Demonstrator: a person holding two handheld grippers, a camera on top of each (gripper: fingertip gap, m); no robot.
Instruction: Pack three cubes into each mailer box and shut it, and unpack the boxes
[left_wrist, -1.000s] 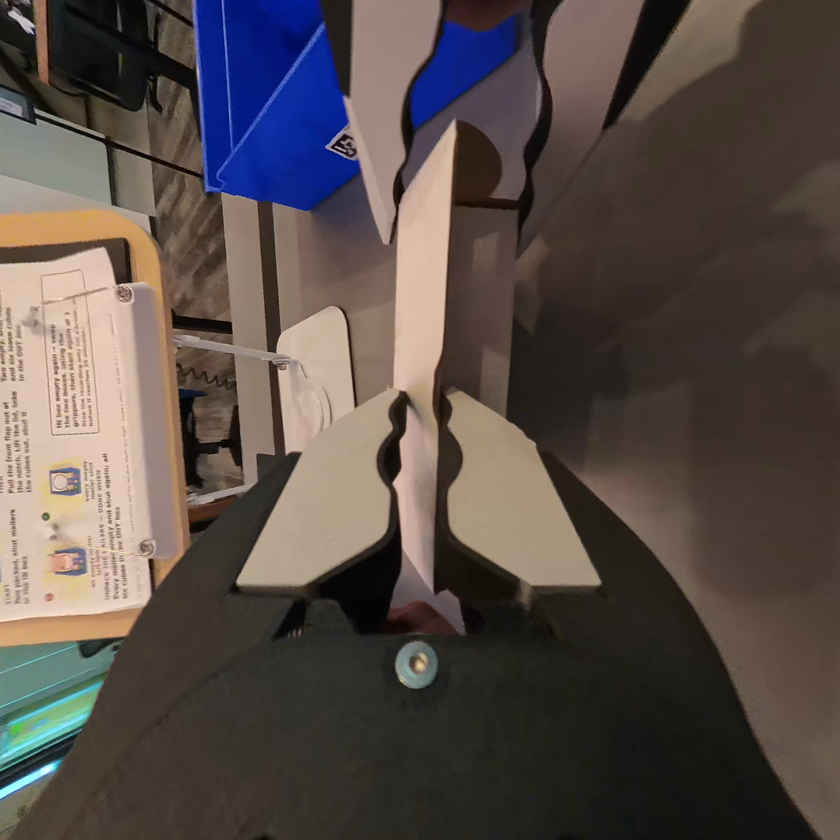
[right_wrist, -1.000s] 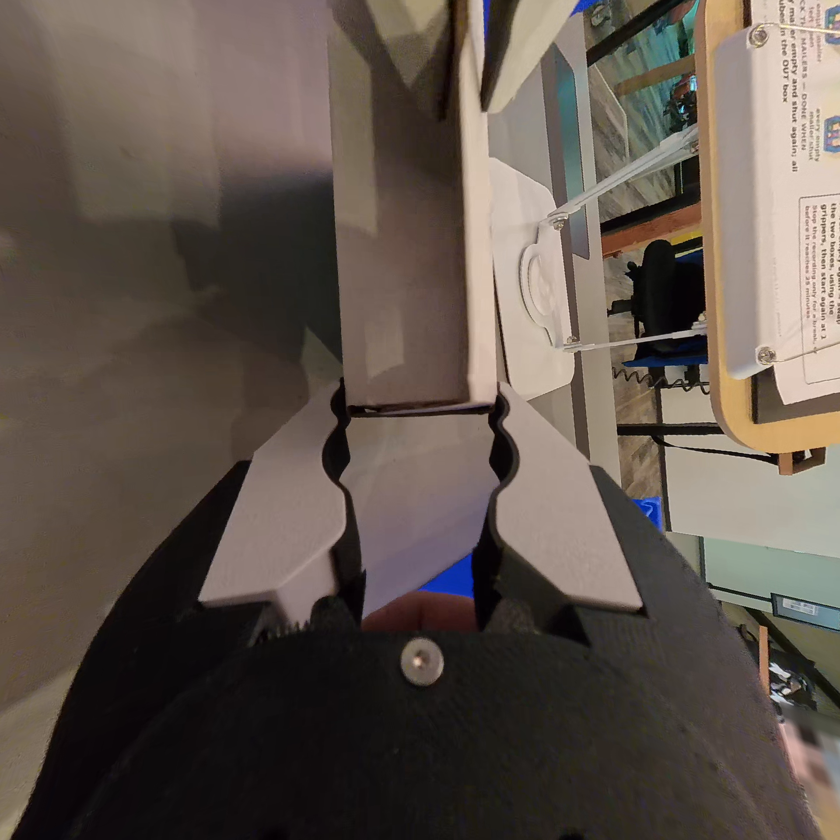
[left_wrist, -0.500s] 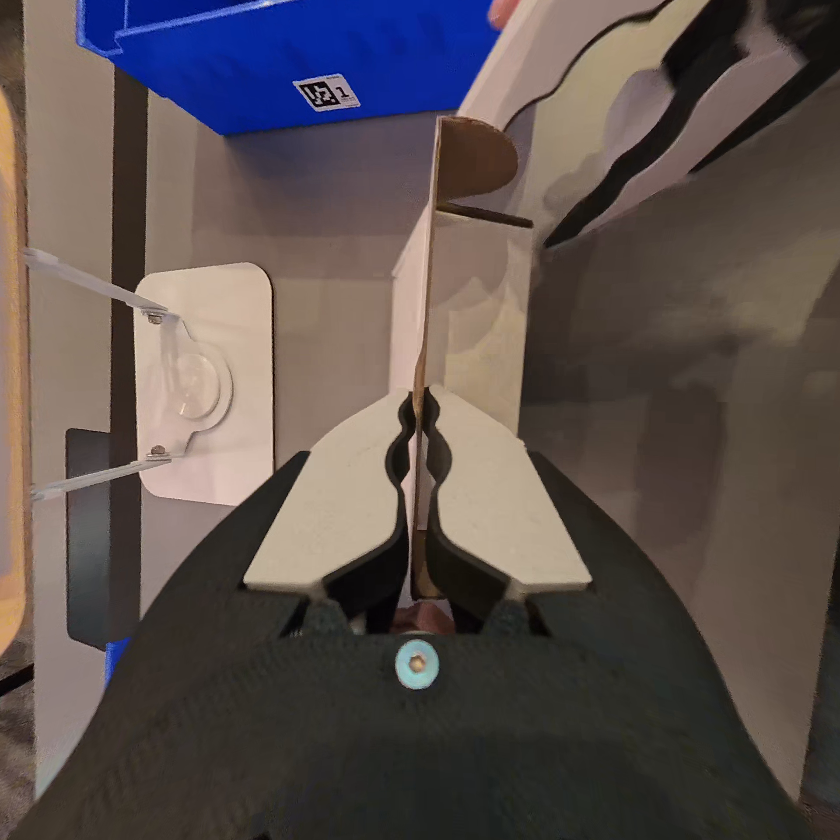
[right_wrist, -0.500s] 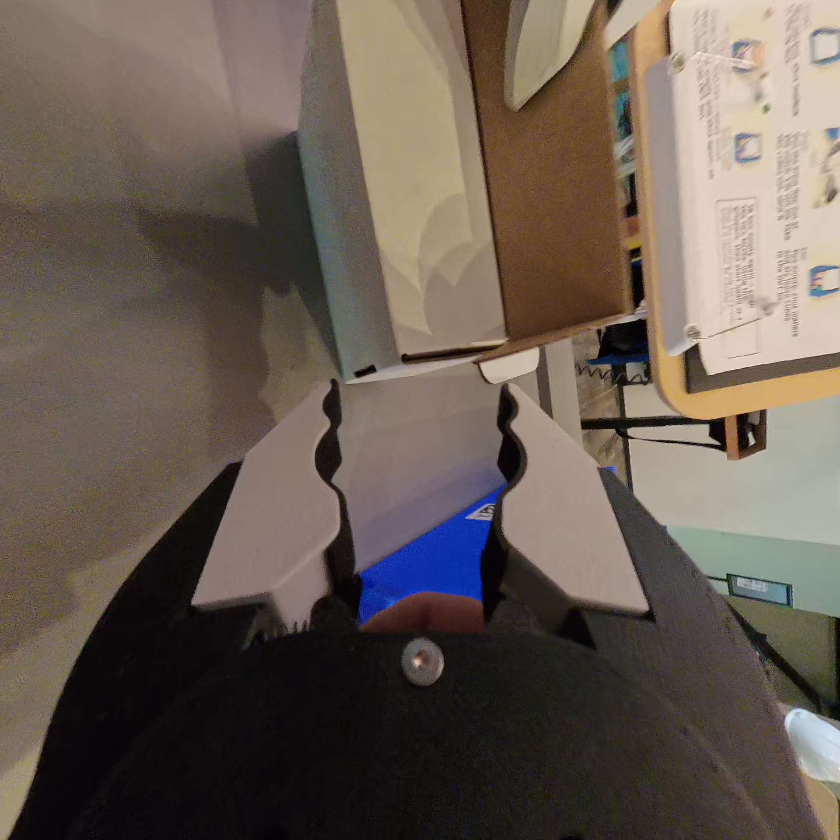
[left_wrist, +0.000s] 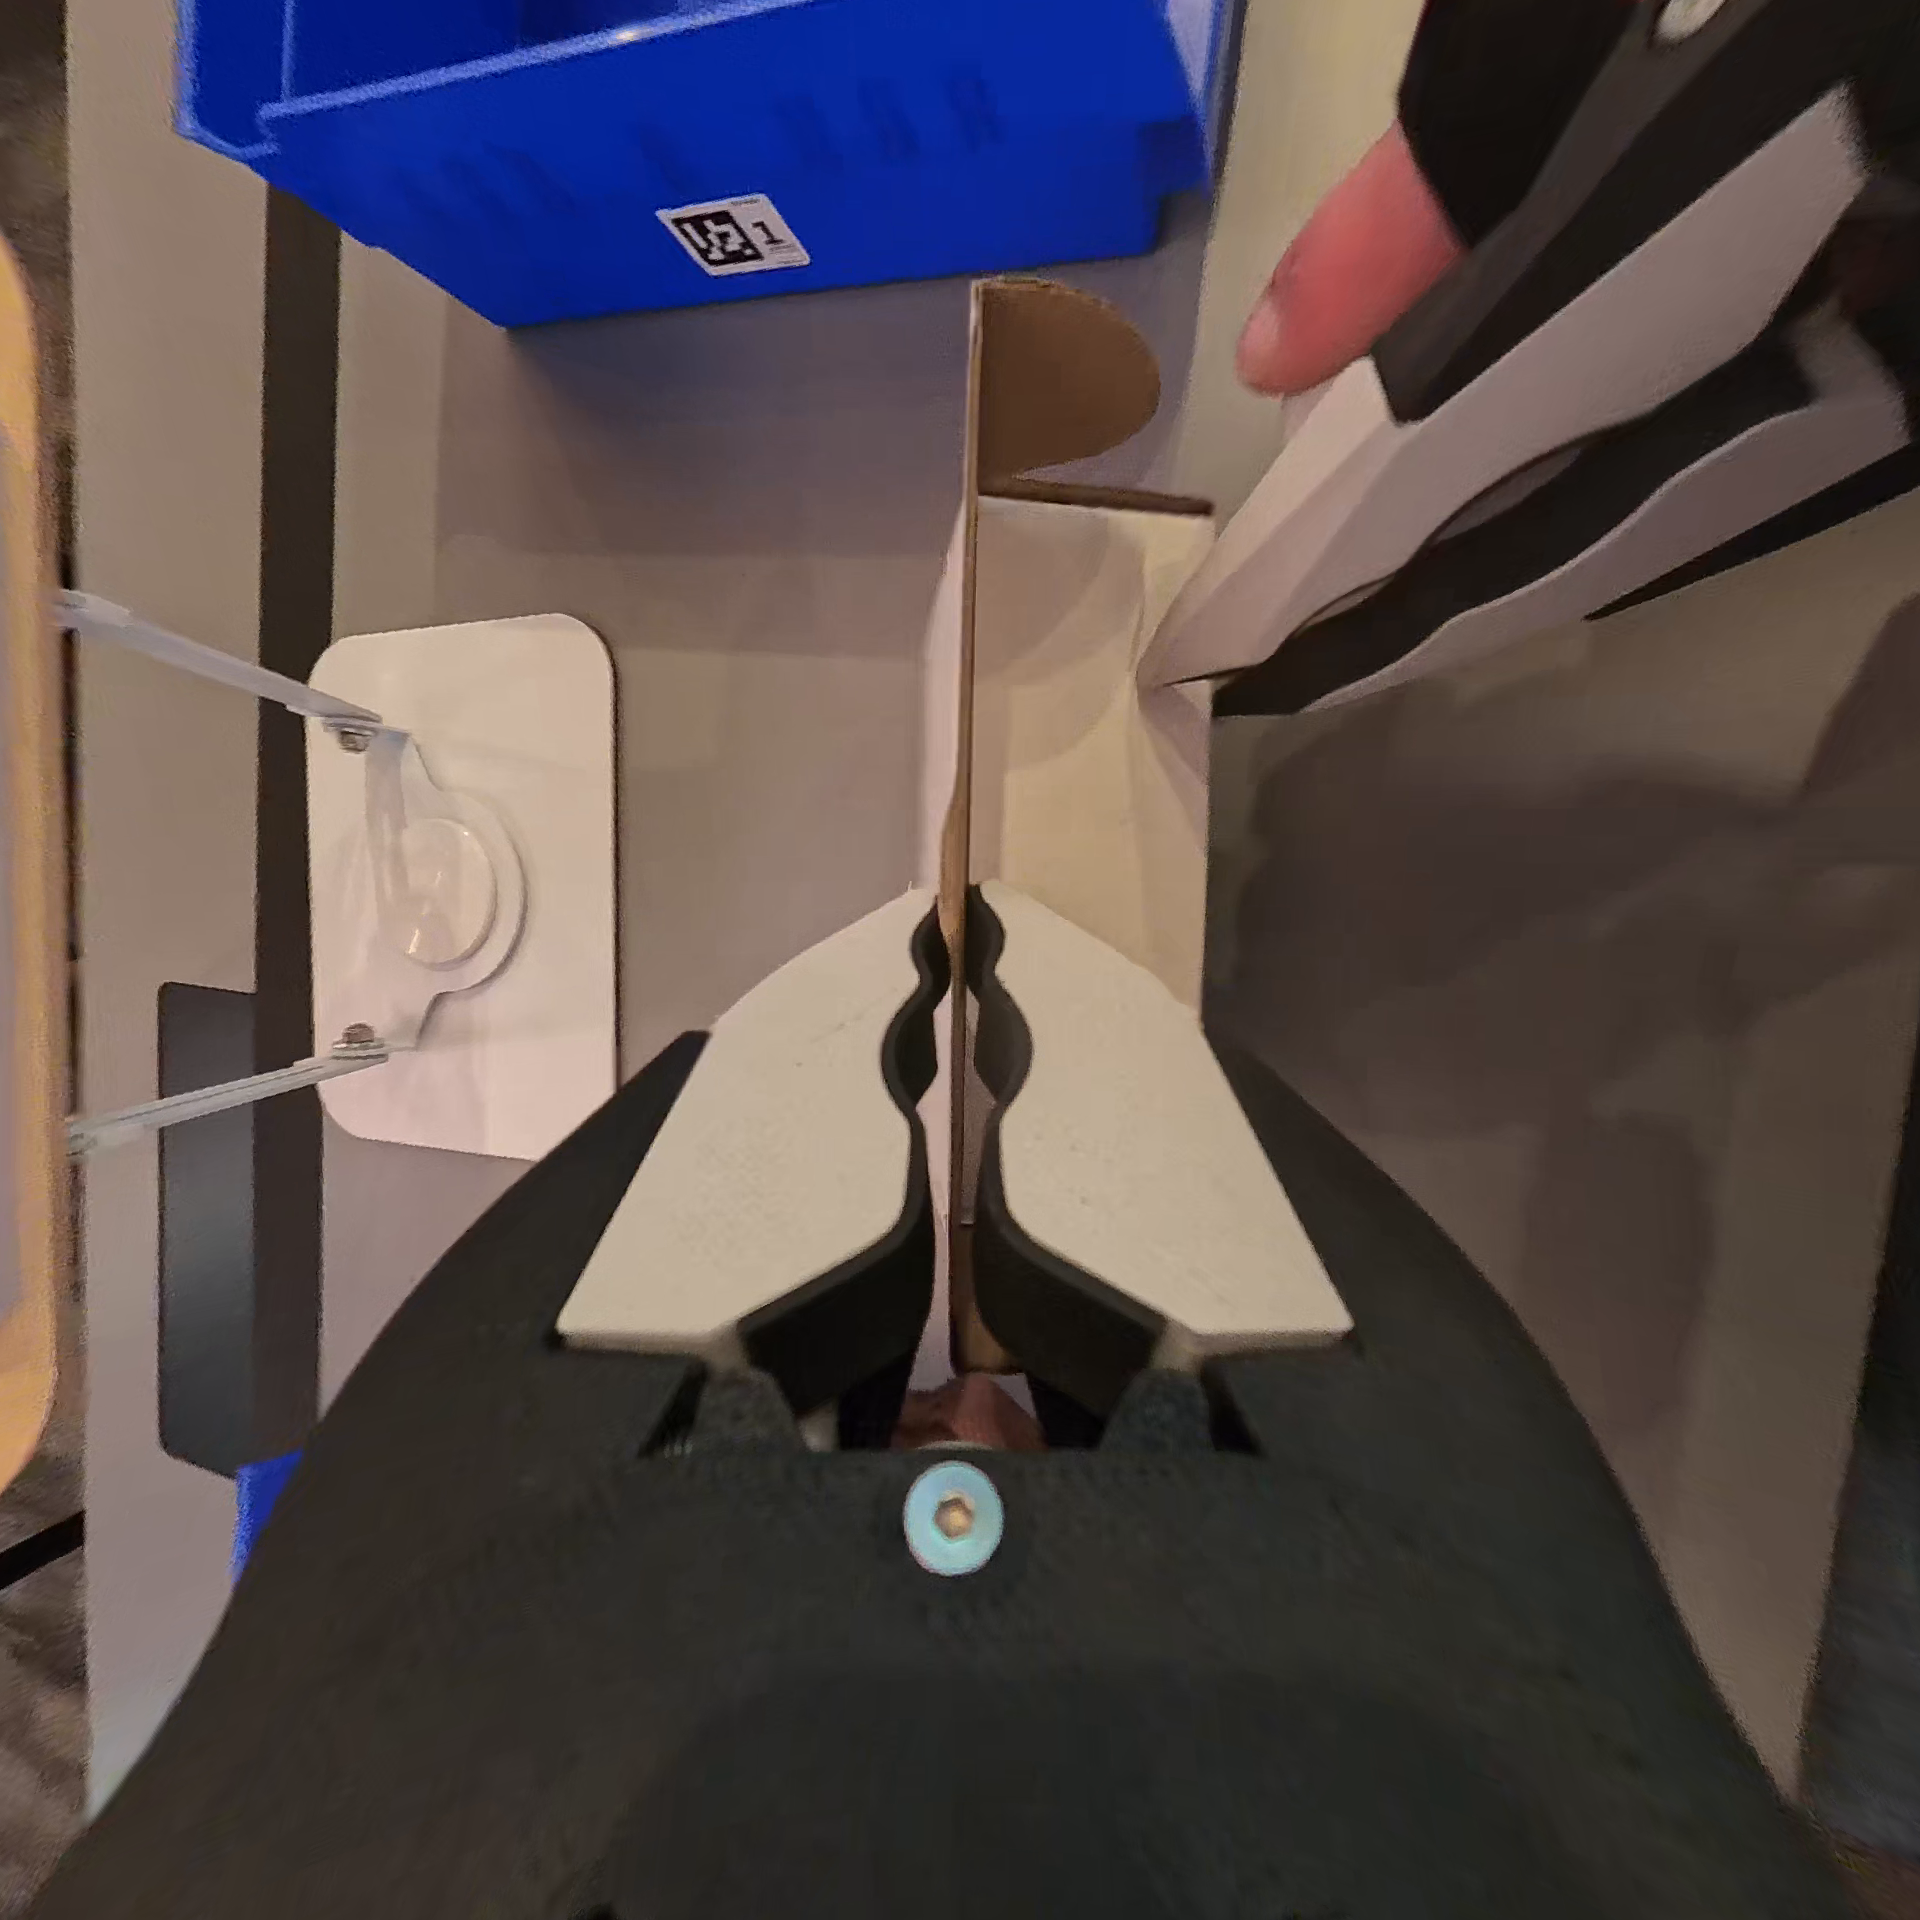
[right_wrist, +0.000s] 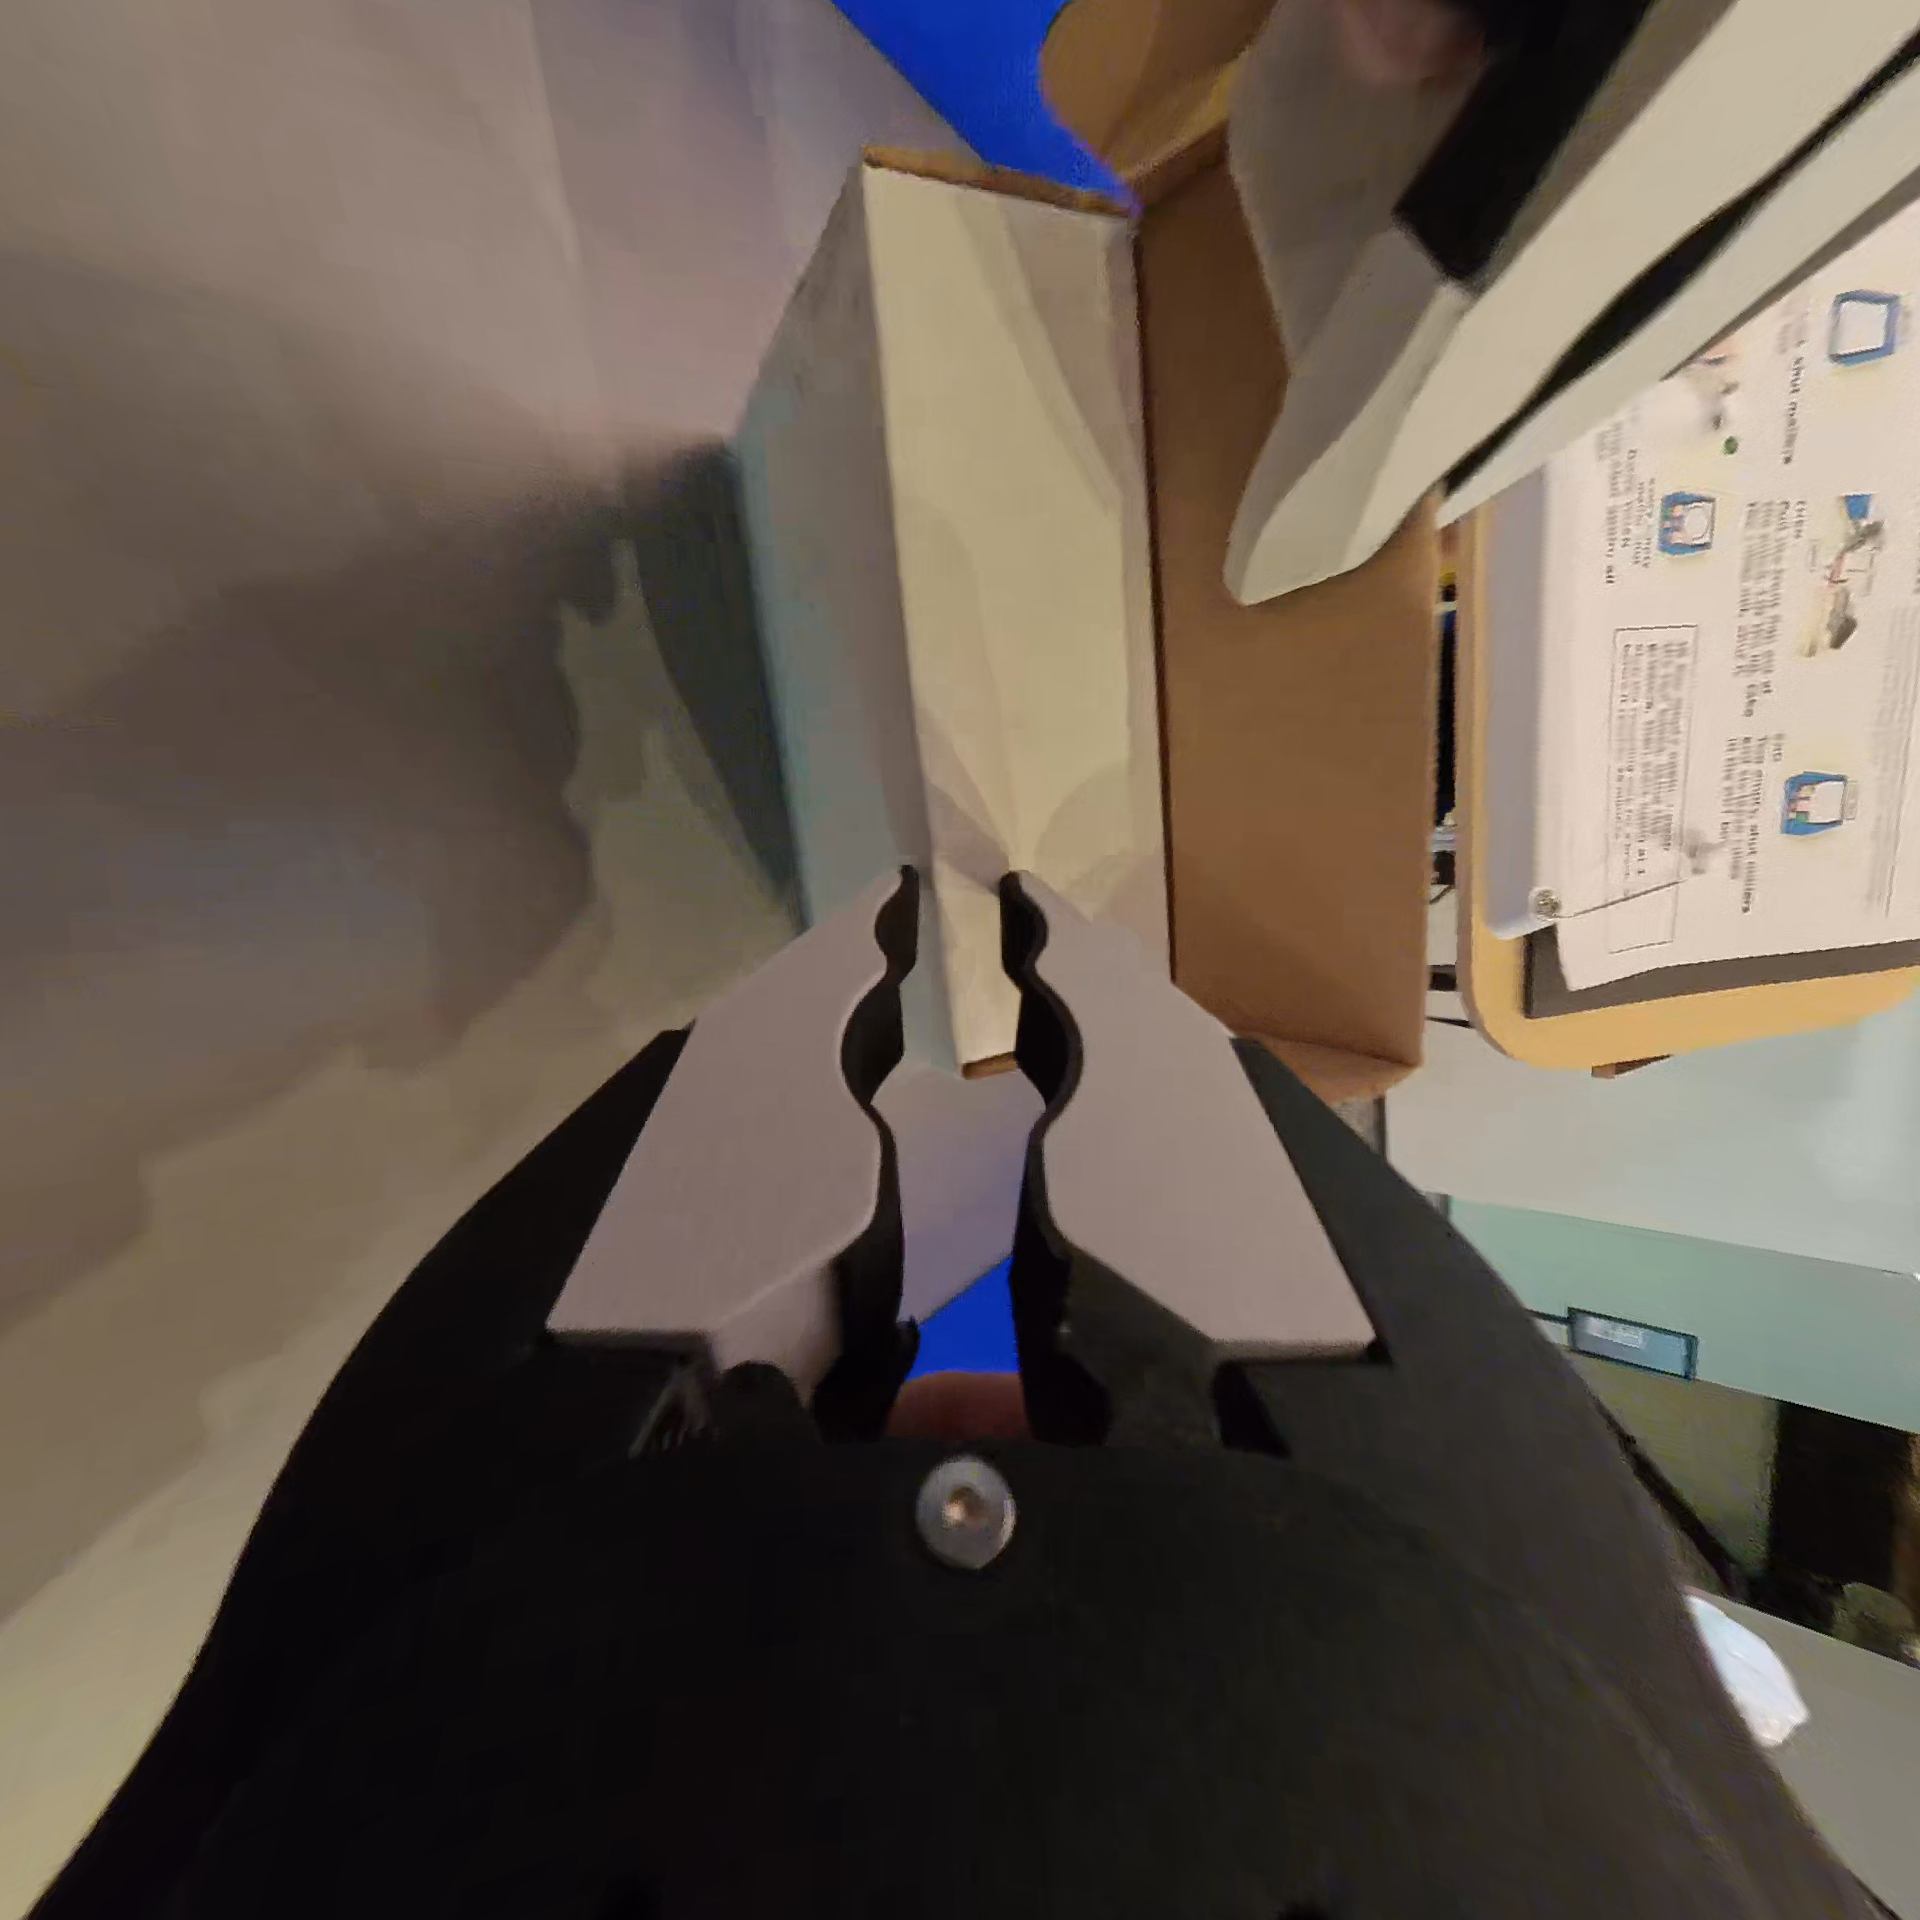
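Observation:
A white mailer box (left_wrist: 1081, 748) stands open on the grey table, its brown-lined lid (left_wrist: 961, 623) raised and seen edge-on. My left gripper (left_wrist: 956, 894) is shut on the lid's edge. In the right wrist view the white box wall (right_wrist: 1008, 520) and the brown lid inside (right_wrist: 1278, 727) show. My right gripper (right_wrist: 956, 883) has its jaws narrowed onto the near end of that wall. It also shows in the left wrist view (left_wrist: 1205, 675), at the box's right corner. The left gripper (right_wrist: 1247, 582) appears at the upper right of the right wrist view. No cubes show.
A blue bin (left_wrist: 727, 104) with a square marker tag sits just beyond the box. A white plate with a clear stand (left_wrist: 468, 883) lies to the left. A wooden board with an instruction sheet (right_wrist: 1714, 675) hangs beside the table. A person's finger (left_wrist: 1340, 270) rests on the right gripper.
My right gripper's jaws have narrowed from wide open onto the box wall. The lid has swung up, held by my left gripper. Both views have rotated and shifted.

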